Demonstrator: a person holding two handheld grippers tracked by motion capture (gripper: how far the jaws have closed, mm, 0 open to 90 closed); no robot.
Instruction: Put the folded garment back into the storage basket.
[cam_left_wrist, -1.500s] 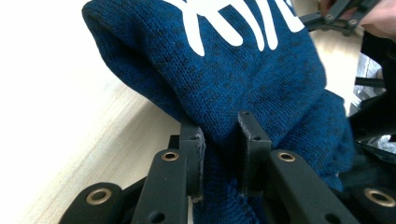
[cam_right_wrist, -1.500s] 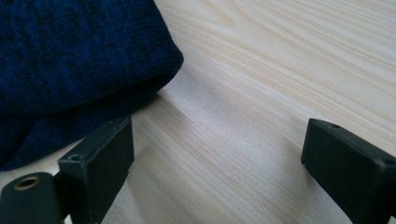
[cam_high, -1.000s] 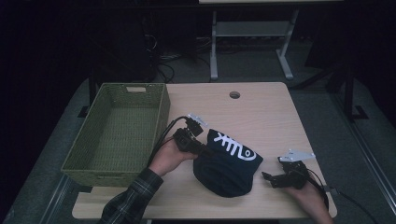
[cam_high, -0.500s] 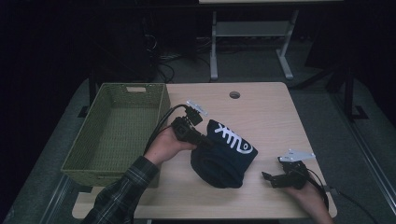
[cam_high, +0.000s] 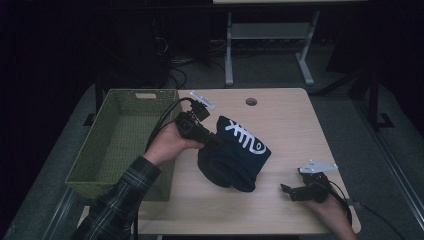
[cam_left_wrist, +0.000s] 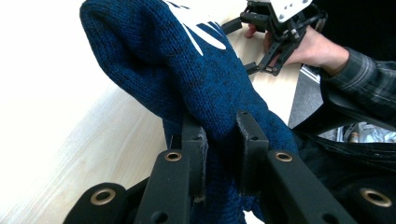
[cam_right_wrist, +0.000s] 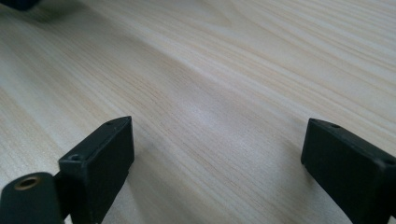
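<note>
No words, brand names or numbers are showing legibly anywhere in these pictures. The one sign is a white fishbone-like figure, a line crossed by short strokes and ending in a loop, which is showing on the dark blue knitted hat (cam_high: 234, 156) near the middle of the bench (cam_high: 280, 120). A pale tag is sitting on the far rim of the green basket (cam_high: 120, 145) by the bench's left edge, too small to read.

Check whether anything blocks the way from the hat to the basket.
Nothing visible does. The left gripper holds the hat right beside the basket, whose inside looks bare; only the near wall lies between, and the hat hangs partly raised.
</note>
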